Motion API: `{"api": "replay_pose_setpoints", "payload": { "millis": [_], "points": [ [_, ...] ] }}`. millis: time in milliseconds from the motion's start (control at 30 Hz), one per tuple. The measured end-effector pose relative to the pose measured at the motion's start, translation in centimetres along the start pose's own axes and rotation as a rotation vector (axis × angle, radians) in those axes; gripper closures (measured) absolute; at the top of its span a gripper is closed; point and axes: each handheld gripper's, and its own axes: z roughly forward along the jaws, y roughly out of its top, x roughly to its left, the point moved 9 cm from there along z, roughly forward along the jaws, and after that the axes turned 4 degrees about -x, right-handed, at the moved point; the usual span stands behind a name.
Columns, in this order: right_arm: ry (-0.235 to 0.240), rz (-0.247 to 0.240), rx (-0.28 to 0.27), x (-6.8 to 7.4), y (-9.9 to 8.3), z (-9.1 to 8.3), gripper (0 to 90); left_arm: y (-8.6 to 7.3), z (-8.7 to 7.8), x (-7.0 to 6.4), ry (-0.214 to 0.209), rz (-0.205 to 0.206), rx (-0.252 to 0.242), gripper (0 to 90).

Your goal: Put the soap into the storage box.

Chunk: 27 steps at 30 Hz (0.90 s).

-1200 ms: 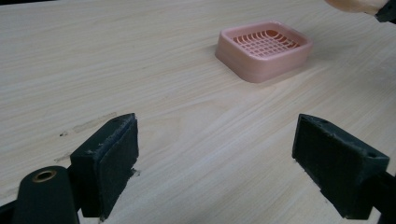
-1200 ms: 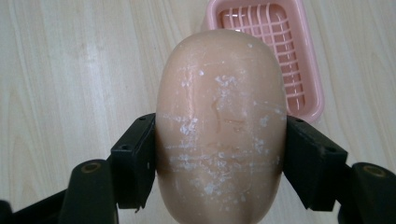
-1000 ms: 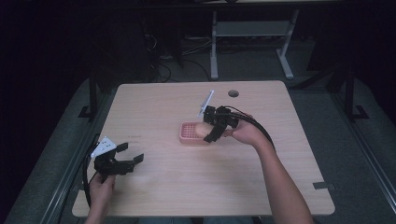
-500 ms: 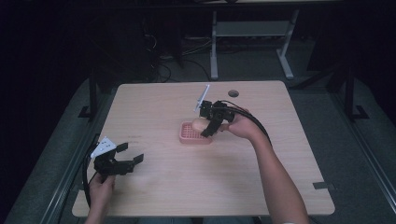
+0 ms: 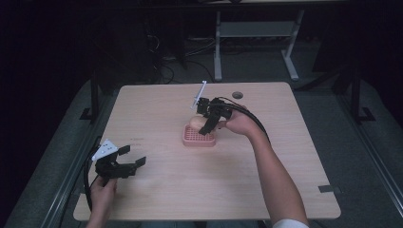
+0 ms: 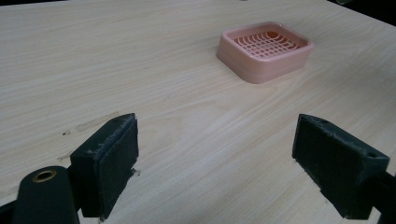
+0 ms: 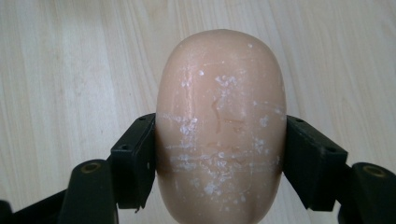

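Note:
A pink soap dish (image 5: 199,138) with a grid floor sits mid-table; in the left gripper view the dish (image 6: 265,50) lies ahead and to the right, with nothing in it. My right gripper (image 5: 205,127) is shut on a peach oval bar of soap (image 5: 194,121), held over the dish's far edge. In the right gripper view the soap (image 7: 219,84) has white scuffs, is clamped between both jaws of the right gripper (image 7: 219,140), and has bare tabletop behind it. My left gripper (image 5: 133,156) rests low at the front left, open, and nothing lies between the jaws of the left gripper (image 6: 217,135).
The wooden table (image 5: 157,190) has a dark round hole (image 5: 237,95) near its far edge and a strip of black tape (image 5: 329,188) at the right front corner. A metal frame (image 5: 252,33) stands on the floor beyond the table.
The right gripper has moved left and slightly farther away with the soap, which now shows at the dish's far edge. The left gripper has stayed put.

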Motion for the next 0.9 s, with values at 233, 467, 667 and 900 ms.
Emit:
{"api": "replay_pose_setpoints", "payload": {
  "millis": [233, 467, 667, 900],
  "points": [
    [0.004, -0.006, 0.014, -0.4, 0.8, 0.4, 31.9, 0.0, 0.0, 0.0, 0.001, -0.001, 0.001, 14.3],
    [0.014, 0.000, 0.025, -0.8, 0.8, 1.3, 31.9, 0.0, 0.0, 0.0, 0.002, -0.004, -0.001, 14.2],
    [0.023, 0.013, 0.028, -1.1, 0.6, 2.3, 31.9, 0.0, 0.0, 0.0, 0.003, -0.002, 0.003, 14.3],
    [0.041, 0.044, 0.052, -1.4, 0.0, 3.6, 31.8, 0.0, 0.0, 0.0, 0.001, -0.007, -0.001, 14.2]
  ]
}}
